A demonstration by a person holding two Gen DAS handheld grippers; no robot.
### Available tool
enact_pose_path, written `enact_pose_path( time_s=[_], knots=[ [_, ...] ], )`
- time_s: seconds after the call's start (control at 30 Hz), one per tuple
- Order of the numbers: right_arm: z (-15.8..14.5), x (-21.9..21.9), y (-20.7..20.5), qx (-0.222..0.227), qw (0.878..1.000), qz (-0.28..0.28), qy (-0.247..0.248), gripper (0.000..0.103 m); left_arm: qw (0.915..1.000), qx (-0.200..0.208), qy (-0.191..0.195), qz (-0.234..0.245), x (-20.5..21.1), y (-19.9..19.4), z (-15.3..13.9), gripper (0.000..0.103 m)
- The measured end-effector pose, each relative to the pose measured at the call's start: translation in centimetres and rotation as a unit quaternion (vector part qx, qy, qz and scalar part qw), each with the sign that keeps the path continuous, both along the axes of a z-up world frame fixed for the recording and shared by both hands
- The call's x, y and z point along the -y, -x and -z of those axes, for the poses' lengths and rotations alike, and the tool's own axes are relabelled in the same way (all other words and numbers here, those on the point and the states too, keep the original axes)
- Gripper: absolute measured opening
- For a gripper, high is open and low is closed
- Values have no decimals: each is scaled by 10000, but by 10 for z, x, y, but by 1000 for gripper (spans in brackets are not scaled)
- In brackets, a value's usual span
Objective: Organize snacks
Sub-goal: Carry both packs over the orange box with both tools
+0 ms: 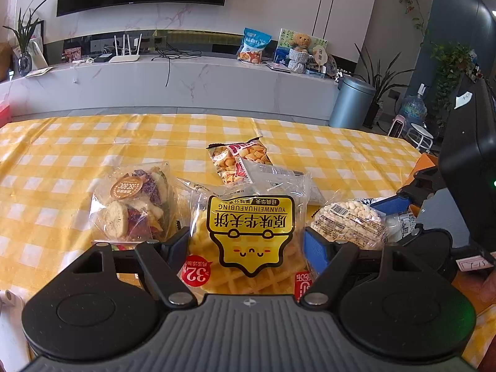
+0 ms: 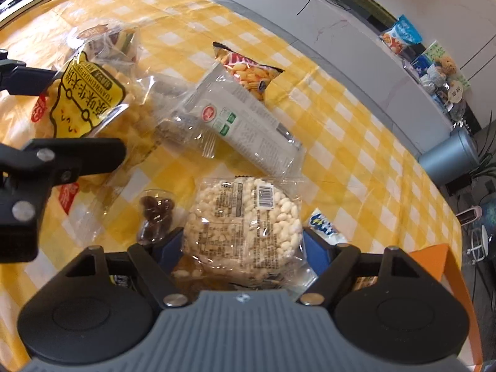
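Observation:
My left gripper (image 1: 248,245) stands open around a waffle packet with a yellow label (image 1: 248,232), one finger on each side of it. My right gripper (image 2: 241,245) stands open around a round puffed-rice cake packet (image 2: 245,223); that packet also shows in the left wrist view (image 1: 350,220). A dried fruit bag (image 1: 133,204) lies left of the waffle. An orange cracker bag (image 1: 238,158) and a white wrapped packet (image 2: 245,124) lie beyond. The waffle packet also shows in the right wrist view (image 2: 83,99).
A small clear pack of dark sweets (image 2: 155,214) and a blue-white sachet (image 2: 325,226) lie beside the rice cake. All rest on a yellow checked tablecloth (image 1: 62,155). An orange box edge (image 2: 440,257) is at the right. A grey bin (image 1: 353,102) stands past the table.

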State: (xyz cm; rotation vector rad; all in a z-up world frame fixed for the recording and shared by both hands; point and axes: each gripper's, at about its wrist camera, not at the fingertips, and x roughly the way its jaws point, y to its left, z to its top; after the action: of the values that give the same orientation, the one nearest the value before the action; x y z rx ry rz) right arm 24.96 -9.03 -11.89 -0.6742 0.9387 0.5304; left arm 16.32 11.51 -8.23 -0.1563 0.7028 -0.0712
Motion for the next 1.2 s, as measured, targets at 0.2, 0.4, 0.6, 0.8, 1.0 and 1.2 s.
enact_pose_path(
  time_s=[0.2,0.4,0.6,0.8,1.0,1.2],
  knots=[
    [-14,9,8,108,9996,26,-278,77,10000,-43,47,-51,1,4,-5,87],
    [-45,28,21,244,9963,112,-818,77,9997,-133,164,-117,4,12,-19,87],
    [-75,64,40,364,9903,291,-1306,77,9999,-128,-38,46,20,23,-44,87],
    [-111,116,58,710,9787,652,-1810,77,9974,106,-440,559,59,23,-80,87],
    [-124,181,65,685,9699,1250,-1972,77,9862,265,-565,1533,117,9,-109,87],
    [-112,249,68,353,9621,1887,-1938,77,9699,-125,-339,2410,177,-21,-115,87]
  ],
)
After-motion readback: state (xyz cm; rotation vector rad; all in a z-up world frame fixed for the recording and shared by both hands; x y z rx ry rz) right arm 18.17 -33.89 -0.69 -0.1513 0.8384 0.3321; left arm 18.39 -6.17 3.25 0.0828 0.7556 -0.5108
